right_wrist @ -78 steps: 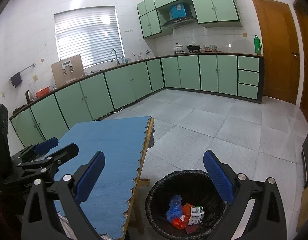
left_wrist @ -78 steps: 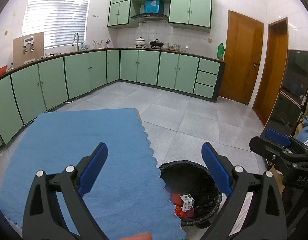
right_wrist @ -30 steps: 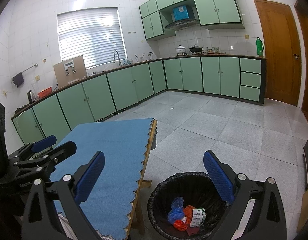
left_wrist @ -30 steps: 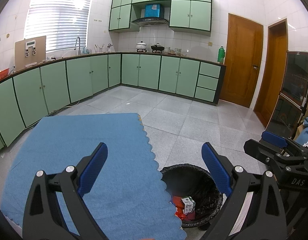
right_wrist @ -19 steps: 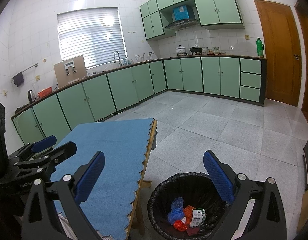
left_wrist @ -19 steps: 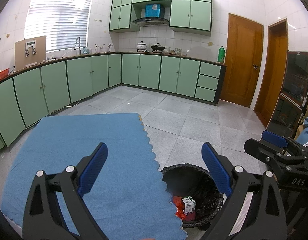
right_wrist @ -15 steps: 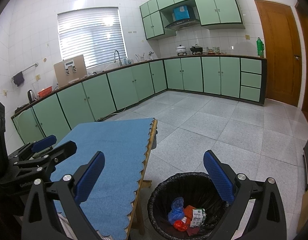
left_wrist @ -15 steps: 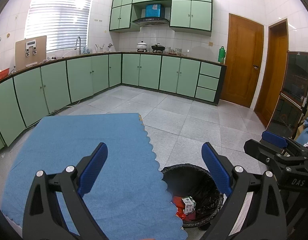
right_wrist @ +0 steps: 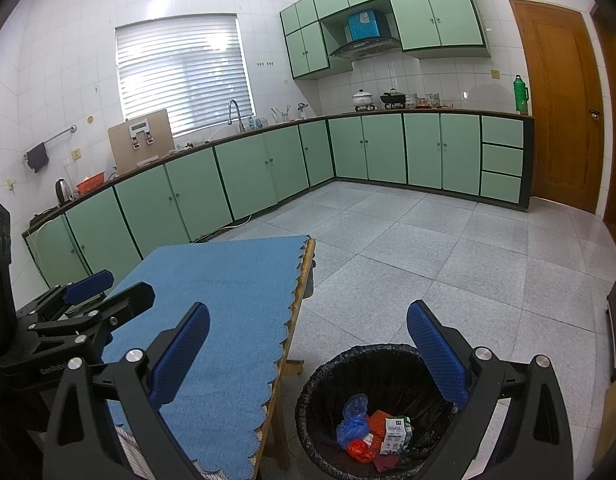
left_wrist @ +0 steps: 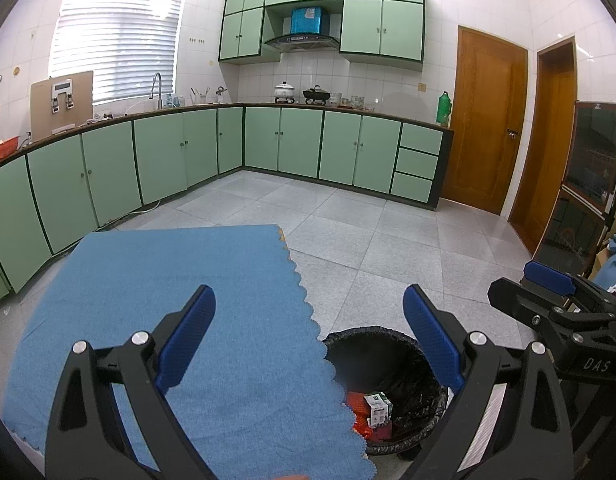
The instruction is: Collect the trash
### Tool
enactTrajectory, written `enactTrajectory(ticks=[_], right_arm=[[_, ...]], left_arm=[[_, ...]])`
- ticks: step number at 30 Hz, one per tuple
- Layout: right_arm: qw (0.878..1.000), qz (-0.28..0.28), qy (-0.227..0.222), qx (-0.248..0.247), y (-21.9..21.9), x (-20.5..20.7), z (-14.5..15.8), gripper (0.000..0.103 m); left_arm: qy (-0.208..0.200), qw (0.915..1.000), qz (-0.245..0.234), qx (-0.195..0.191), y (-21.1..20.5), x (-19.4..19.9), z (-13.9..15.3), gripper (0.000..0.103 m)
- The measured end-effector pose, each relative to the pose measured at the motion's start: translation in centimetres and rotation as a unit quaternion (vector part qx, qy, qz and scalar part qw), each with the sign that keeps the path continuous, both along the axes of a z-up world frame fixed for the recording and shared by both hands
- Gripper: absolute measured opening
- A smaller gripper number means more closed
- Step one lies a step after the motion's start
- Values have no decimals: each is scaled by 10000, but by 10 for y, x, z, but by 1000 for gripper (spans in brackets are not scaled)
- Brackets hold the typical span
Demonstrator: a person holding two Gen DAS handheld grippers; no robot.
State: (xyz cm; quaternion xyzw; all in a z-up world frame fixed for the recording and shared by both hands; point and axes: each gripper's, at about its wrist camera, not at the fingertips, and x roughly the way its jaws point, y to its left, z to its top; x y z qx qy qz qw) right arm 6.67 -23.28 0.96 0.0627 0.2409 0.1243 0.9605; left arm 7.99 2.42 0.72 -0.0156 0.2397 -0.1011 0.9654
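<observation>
Both tongs held up over the near end of the desk [left_wrist: 156,280], which is covered by a blue scalloped cloth [right_wrist: 228,288]. Left tongs [left_wrist: 308,336]: jaws wide apart, nothing between them. Right tongs [right_wrist: 308,356]: jaws likewise wide apart and empty, hanging above the bin. Black-lined trash bin [right_wrist: 319,384] stands on the tiled floor just beside the desk's right edge. Trash sits at its bottom: a crumpled blue bag [right_wrist: 352,416], red and orange wrappers [right_wrist: 359,449], a small white-and-green carton [right_wrist: 396,435]. No loose trash shows on the visible part of the cloth; a faint orange smear at the very bottom edge of the left view is too cropped to identify. Judgement: collecting looks at or near its end, drop-off step done. Next move calls for tilting a camera down to check the near desk edge and floor; if anything remains, close on it and carry it across to the bin.
</observation>
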Motion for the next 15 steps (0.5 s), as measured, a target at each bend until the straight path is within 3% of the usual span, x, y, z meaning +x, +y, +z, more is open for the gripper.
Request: enactTrajectory(ticks=[15], right_arm=[[10000,0,17,7,0,2,-1,97]], left_arm=[[69,10000,8,-11,-1,3,-7,92]])
